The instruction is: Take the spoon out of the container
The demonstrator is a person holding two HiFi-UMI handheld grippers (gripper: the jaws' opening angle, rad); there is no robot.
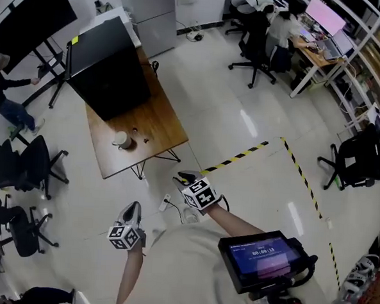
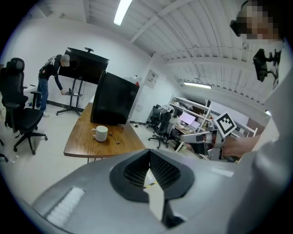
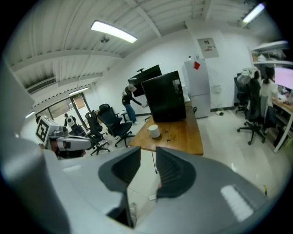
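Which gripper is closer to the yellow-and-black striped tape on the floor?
Right. In the head view the right gripper hangs just left of the striped tape, near its end; the left gripper is farther off, lower left.

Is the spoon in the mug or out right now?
Out: the spoon lies flat on the table beside the white mug; nothing sticks up from its rim.

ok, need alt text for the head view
Seen from above, a person stands on a pale floor short of a wooden table, holding the left tool and right tool out in front. A white mug sits on the table beside a large black box.
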